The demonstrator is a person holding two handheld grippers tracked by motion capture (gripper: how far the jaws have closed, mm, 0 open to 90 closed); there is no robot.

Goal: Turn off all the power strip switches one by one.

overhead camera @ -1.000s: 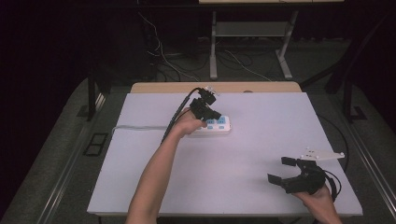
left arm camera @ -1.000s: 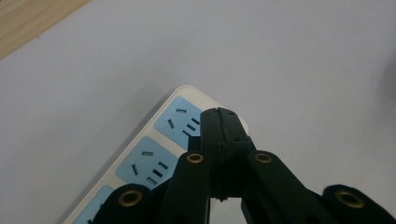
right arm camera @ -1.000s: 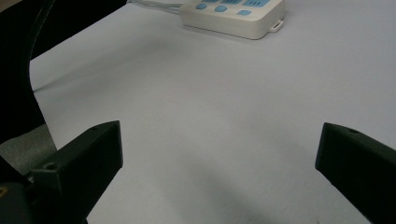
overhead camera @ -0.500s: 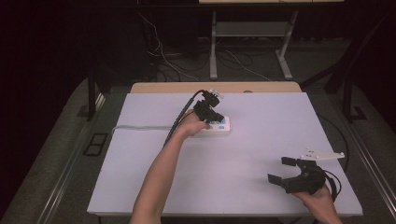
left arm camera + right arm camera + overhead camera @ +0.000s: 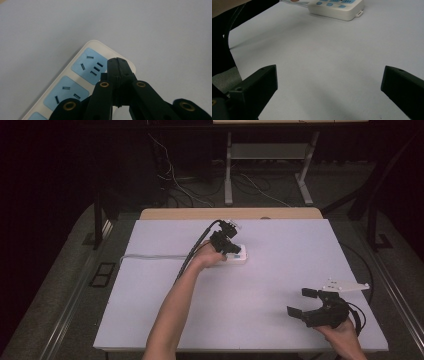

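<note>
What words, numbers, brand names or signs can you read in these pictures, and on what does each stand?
None can be read.
The white power strip carries blue socket panels with slots but no lettering that shows.
The left gripper, shut above it, and the open right gripper bear no markings.

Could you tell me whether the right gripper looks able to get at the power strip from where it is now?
Probably yes. The right gripper is open near the table's front edge, and bare table lies between it and the power strip. The left gripper, shut, sits over the strip and could crowd it.
</note>
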